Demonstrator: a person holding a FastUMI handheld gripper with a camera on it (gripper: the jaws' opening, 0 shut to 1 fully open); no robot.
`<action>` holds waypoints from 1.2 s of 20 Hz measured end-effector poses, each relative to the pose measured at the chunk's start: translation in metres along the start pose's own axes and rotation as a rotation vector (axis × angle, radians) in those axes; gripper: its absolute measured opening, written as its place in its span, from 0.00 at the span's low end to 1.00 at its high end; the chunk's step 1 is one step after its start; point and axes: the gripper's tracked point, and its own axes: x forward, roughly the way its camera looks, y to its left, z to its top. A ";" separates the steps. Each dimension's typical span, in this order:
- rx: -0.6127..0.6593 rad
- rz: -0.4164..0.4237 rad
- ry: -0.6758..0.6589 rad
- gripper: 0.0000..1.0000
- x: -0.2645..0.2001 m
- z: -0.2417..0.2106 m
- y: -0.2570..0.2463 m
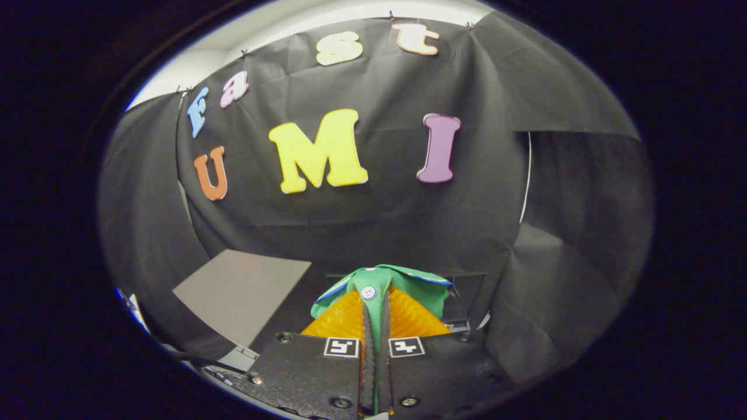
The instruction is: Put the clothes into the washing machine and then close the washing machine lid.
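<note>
Green cloth garment [382, 280], white-buttoned and soft-folded, is pinched between the clenched tongs [375, 303].

One green garment [402, 286] (a single white button [368, 292] on it), two fingers [350, 318] pinching it, one grey panel [242, 294].

The booth around my tongs is dim. Light spills over the top of the black cloth wall [373, 221], leaving a bright band there. Below it a grey panel [242, 291] catches soft light. Fisheye bending curves the wall's edges; focus stays sharp.
</note>
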 end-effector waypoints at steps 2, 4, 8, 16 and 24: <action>-0.010 0.001 0.046 0.06 0.022 -0.023 -0.015; -0.015 0.014 0.095 0.06 0.043 -0.047 -0.024; -0.027 0.031 0.190 0.06 0.082 -0.093 -0.032; -0.074 0.017 0.339 0.06 0.137 -0.179 -0.038; -0.141 -0.024 0.483 0.06 0.180 -0.259 -0.039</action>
